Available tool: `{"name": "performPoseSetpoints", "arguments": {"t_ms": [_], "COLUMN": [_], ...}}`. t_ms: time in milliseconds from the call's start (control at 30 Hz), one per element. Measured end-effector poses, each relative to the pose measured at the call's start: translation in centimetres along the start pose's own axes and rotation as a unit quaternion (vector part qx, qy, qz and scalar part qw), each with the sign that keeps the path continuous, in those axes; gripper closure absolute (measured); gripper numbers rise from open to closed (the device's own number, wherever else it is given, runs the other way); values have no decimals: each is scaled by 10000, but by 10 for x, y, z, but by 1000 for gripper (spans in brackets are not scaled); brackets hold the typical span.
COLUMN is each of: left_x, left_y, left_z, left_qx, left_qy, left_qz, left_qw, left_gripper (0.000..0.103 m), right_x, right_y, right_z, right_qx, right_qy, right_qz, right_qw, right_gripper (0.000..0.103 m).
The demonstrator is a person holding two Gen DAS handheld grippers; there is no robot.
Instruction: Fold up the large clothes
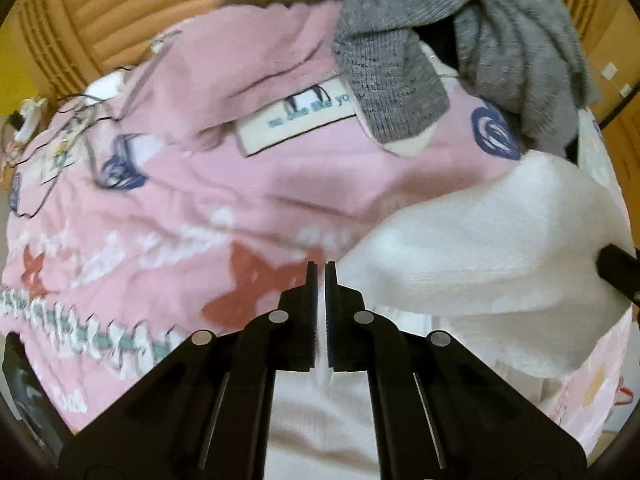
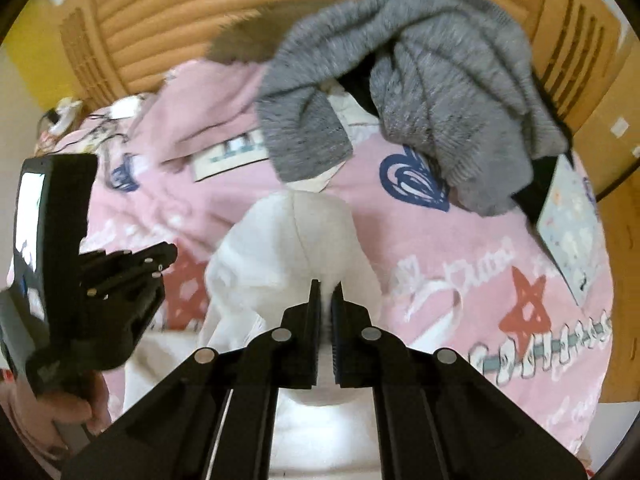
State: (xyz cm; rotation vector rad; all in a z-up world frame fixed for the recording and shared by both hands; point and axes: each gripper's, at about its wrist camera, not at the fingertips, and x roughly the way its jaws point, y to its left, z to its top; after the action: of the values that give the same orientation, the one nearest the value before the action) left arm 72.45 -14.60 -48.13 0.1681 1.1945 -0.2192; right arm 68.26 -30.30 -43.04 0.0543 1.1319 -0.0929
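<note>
Pink bedspread [image 2: 460, 240] beneath hand-held gripper-pinched white garment [image 2: 280, 248]

Both fisheye views look steeply down along their own black gripper fingers, close above a pink printed bedsheet [image 1: 248, 200]. The left wrist view sits near its left part; the right wrist view lies further right and catches the left gripper [image 2: 160, 256] at its left edge. Both share the crumpled grey knitted sweater [image 1: 500, 40], the soft white garment [image 2: 288, 248] and the wooden slatted headboard [image 2: 200, 12] behind.
</note>
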Motion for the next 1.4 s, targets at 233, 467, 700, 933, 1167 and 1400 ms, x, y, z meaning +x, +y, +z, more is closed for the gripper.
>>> {"name": "performPoseSetpoints", "arguments": {"t_ms": [233, 467, 700, 933, 1167, 1400], "left_x": [-95, -147, -120, -68, -14, 3], "left_y": [11, 22, 39, 51, 55, 54], "left_z": [-115, -244, -328, -366, -371, -354], "left_qx": [-94, -282, -480, -972, -1131, -1126], "left_qy": [-516, -799, -310, 232, 725, 1098], "left_qz": [-14, -188, -189, -213, -699, -1135], "left_qw": [9986, 9962, 9982, 9948, 9885, 9810], "left_gripper": [100, 100, 100, 100, 100, 100], "right_x": [-117, -156, -128, -90, -94, -55], "right_y": [41, 88, 113, 84, -5, -39], "right_z": [-132, -272, -359, -425, -456, -394], "right_qx": [110, 310, 332, 1120, 2790, 3419], "right_qy": [-726, -844, -405, 467, 286, 396], "right_qz": [0, -489, -400, 35, 600, 1083], "right_qw": [9973, 9947, 9978, 9926, 9580, 9326], "right_gripper": [98, 98, 98, 66, 29, 35]}}
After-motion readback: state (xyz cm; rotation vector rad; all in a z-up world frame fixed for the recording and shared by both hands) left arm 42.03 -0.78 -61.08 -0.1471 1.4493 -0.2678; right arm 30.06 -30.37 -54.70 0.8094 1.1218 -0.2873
